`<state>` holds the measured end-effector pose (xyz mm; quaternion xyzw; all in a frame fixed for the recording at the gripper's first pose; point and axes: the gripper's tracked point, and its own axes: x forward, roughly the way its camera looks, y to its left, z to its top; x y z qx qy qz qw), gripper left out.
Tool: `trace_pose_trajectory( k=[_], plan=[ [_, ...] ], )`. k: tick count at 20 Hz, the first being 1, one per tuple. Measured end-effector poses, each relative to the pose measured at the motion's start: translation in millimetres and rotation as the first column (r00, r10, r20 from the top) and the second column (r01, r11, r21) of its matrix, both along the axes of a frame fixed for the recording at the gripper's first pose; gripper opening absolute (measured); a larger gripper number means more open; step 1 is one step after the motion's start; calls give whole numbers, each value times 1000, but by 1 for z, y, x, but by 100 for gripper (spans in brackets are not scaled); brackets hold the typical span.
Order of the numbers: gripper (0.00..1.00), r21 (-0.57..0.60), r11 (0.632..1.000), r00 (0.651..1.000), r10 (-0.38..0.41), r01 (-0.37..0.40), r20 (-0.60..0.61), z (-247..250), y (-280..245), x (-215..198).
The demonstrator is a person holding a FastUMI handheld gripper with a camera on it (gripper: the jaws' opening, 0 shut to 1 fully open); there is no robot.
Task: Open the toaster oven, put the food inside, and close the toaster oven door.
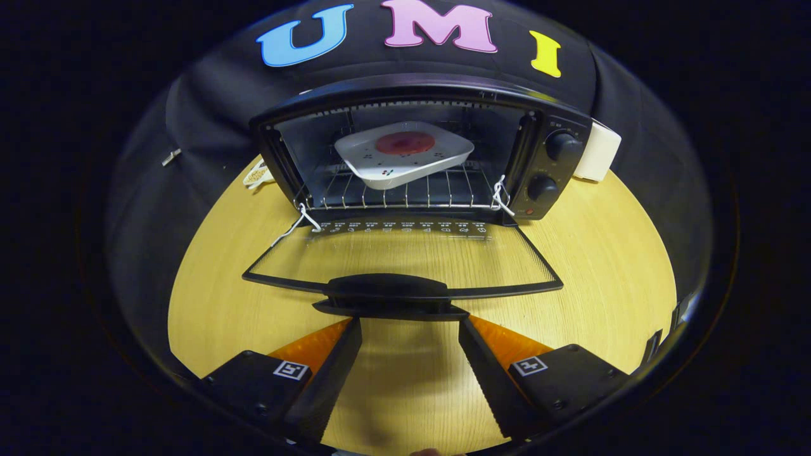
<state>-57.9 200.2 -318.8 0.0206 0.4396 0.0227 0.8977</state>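
Facing: toaster oven (418, 152) straight ahead of me, standing on the round wooden table (602, 253) with its mouth wide open.
Left of my jaws: a white cord (298, 223) runs from the oven's left hinge corner toward the door's left edge; a small pale object (256, 175) lies on the table beside the oven's left wall, too small for me to name.
Door: glass door (405, 253) folded fully down and lying flat over the table, its dark handle (389, 294) just ahead of my fingertips, centred between them and not touched.
Jaws: my gripper (410, 329) stands apart, with bare table between the two fingers and nothing held.
Food: white plate (405, 155) with a round reddish piece of food (405, 143) rests on the wire rack (399, 193) inside the oven, well beyond the door and a little left of my midline; one corner looks tilted up.
Right of my jaws: two knobs (553, 166) on the oven's control panel, and a white block (599, 152) just behind the oven's right side.
Progress: opening looks done and the food looks loaded, as I judge it.
Left to do: closing the door; the handle ahead of me is the likely place to lift.
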Motion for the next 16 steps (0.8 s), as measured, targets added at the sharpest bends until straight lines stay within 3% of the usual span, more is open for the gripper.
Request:
trace_pose_trajectory(
  k=[5,9,12,16],
  plan=[
    [99,82,997,993,4,-13,114,39,11,14],
    [99,128,991,977,-72,47,200,79,2,42],
    [99,137,990,949,-80,40,303,118,-8,63],
    [99,99,995,888,-28,-19,459,172,-29,66]
  ],
)
